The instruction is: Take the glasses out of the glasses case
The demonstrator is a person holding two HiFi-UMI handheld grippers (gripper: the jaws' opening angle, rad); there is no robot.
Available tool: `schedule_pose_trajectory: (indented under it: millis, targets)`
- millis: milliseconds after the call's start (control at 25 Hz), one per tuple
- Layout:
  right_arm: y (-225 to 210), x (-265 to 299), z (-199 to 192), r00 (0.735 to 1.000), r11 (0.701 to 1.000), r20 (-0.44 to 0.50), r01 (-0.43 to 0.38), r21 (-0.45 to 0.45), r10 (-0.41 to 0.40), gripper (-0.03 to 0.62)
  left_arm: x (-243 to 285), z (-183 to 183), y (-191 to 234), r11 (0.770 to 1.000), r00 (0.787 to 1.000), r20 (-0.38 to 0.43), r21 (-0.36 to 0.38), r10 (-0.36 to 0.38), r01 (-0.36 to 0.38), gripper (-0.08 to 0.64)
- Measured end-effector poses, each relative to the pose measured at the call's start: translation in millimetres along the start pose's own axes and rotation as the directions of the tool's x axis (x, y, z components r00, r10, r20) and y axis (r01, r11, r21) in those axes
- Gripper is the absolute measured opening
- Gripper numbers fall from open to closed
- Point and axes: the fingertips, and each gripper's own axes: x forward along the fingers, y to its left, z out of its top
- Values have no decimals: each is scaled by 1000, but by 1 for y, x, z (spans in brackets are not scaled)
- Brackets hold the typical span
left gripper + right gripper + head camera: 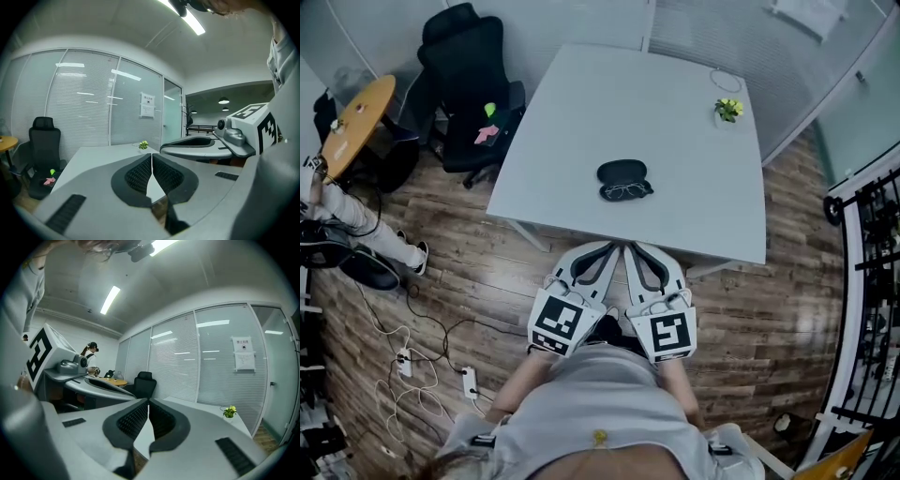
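Observation:
A black oval glasses case (pixel 622 172) lies near the middle of the white table (pixel 694 197). A pair of thin-framed glasses (pixel 627 190) rests against the case's near side; I cannot tell whether an open half of the case holds them. My left gripper (pixel 612 247) and right gripper (pixel 631 247) are held side by side off the table's near edge, well short of the case. Both are shut, with nothing between the jaws. In the left gripper view (pixel 151 155) and the right gripper view (pixel 148 401) the ribbed pads meet, and the case is hidden behind them.
A small potted plant (pixel 728 109) and a thin cable loop (pixel 724 80) sit at the table's far right. A black office chair (pixel 469 75) and a round wooden table (pixel 358 117) stand to the left. Power strips (pixel 469 380) lie on the wood floor, and a black rack (pixel 872 234) is at the right.

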Motion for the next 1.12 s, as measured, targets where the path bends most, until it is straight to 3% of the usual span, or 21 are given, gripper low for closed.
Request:
schedule_pose_trajectory:
  millis: [520,1120]
  targets:
    - [-43,33,-4,1000,999,9,-6,40,5,20,42,19,26,1000,999,43,-25,15,-14,31]
    - [-90,111,-1,993,992,-21,116,48,-115,20,112,32,89,992,992,11,18,-127,127,31]
